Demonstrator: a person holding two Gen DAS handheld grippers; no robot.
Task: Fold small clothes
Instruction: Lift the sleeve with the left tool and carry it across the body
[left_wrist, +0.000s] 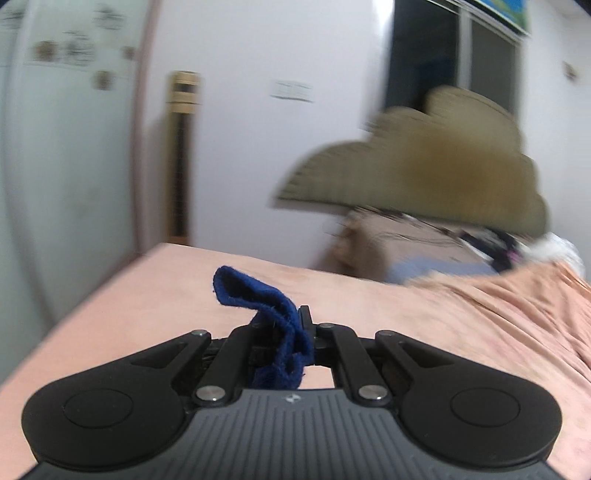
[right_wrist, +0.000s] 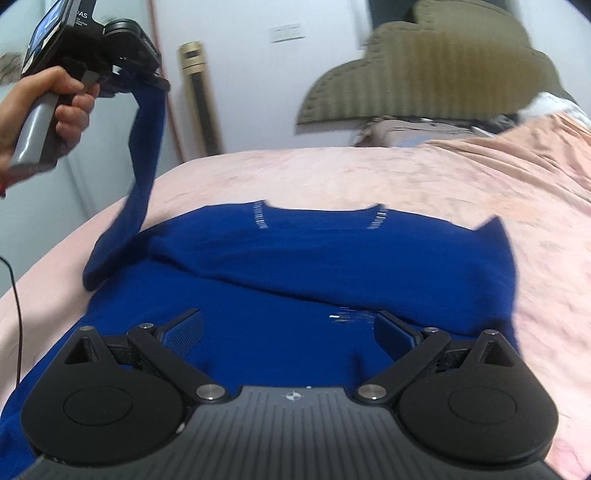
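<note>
A bed (right_wrist: 424, 184) covered in a pink sheet (left_wrist: 388, 306) fills most of both views, with white walls beyond it and a tan cushion (right_wrist: 436, 66) propped at its far right end. A blue shirt (right_wrist: 295, 280) lies spread flat on the near middle of the bed, its neckline toward the far side and its body partly folded over itself. From the shirt's left side one sleeve (right_wrist: 144, 147) rises off the bed, stretched up and to the left. At the top of that sleeve is the left claw (right_wrist: 147, 79), held in a person's hand (right_wrist: 48, 110) at the far left, high above the bed. Its jaws are closed tight on the sleeve's end, and in its own view a short tuft of blue cloth (left_wrist: 258, 295) sticks out past the pinched tips (left_wrist: 295, 328). The right claw (right_wrist: 288, 332) sits low over the near part of the shirt with its jaws spread wide and nothing between them.
</note>
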